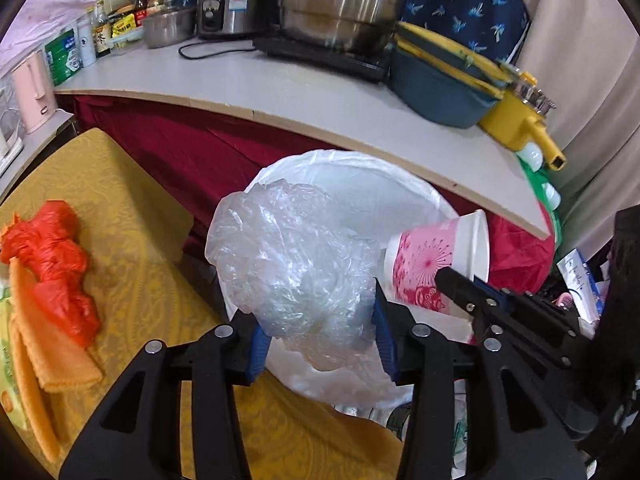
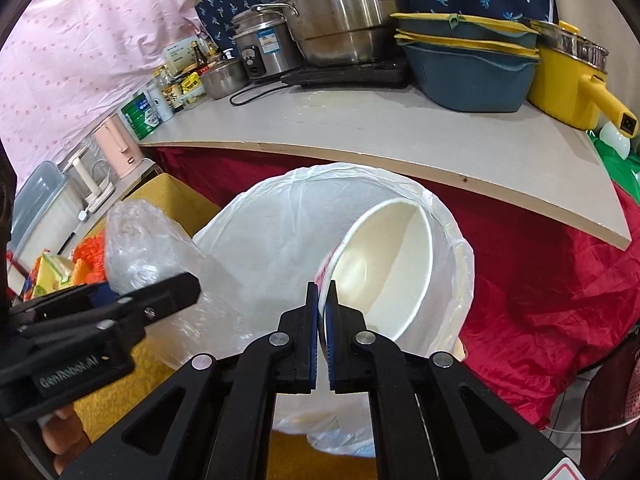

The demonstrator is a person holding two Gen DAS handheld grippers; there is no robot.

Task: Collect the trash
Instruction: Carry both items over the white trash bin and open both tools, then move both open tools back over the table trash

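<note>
My left gripper (image 1: 320,332) is shut on a crumpled clear plastic bag (image 1: 288,264) and holds it over the white-lined trash bin (image 1: 400,196). My right gripper (image 2: 323,304) is shut on the rim of a pink and white paper cup (image 2: 384,264), held tilted over the same bin (image 2: 280,232). The cup (image 1: 436,264) and the right gripper (image 1: 460,280) also show in the left wrist view. The plastic bag (image 2: 148,244) and the left gripper (image 2: 160,292) show at the left of the right wrist view. A crumpled orange-red bag (image 1: 56,264) lies on the yellow tablecloth (image 1: 132,216).
An orange cloth (image 1: 52,344) and packaging lie at the table's left edge. A grey counter (image 2: 400,136) behind the bin carries steel pots (image 2: 340,16), a rice cooker, blue basins (image 2: 468,68), a yellow pot (image 2: 568,76) and bottles. Red cloth (image 2: 560,288) hangs below it.
</note>
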